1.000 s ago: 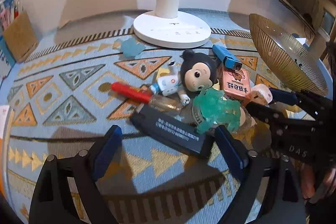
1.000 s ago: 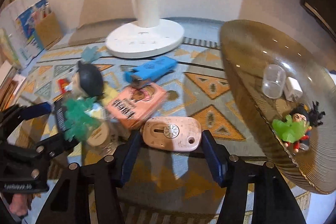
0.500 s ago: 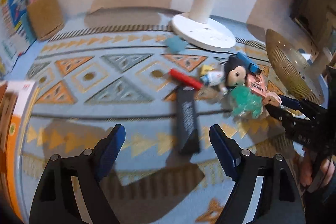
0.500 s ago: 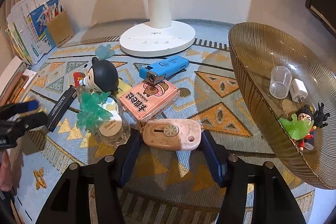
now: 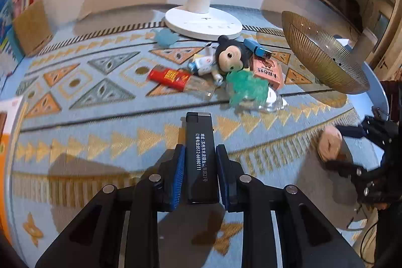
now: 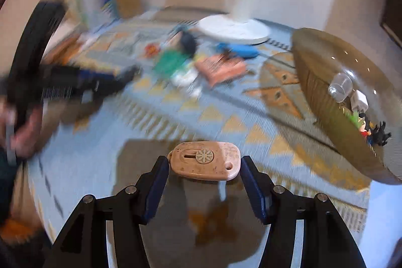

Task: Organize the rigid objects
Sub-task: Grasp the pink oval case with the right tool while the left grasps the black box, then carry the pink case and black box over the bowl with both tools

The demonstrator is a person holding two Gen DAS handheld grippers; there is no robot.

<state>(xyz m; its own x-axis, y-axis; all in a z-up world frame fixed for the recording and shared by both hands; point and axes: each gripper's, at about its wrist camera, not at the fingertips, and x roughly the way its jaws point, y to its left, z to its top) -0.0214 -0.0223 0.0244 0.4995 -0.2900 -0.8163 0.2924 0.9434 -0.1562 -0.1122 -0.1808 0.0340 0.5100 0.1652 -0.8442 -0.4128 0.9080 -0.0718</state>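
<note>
My left gripper holds a black lighter with white print lengthwise; the jaws are closing and both blue pads press its sides. My right gripper is shut on a pink oval case with a slot and a flower emblem, held above the patterned cloth. In the left wrist view the right gripper is at the right edge with the pink case. An amber ribbed glass bowl stands to the right, holding a clear cup, a white block and a small figure.
A pile lies near the white lamp base: a black-haired doll, red lighter, blue lighter, pink box and green toy. A cardboard holder with booklets stands at the far left.
My left gripper has gone from wide open to shut on the black lighter. My right gripper has carried the pink case away from the pile and rolled; its view is now blurred.
</note>
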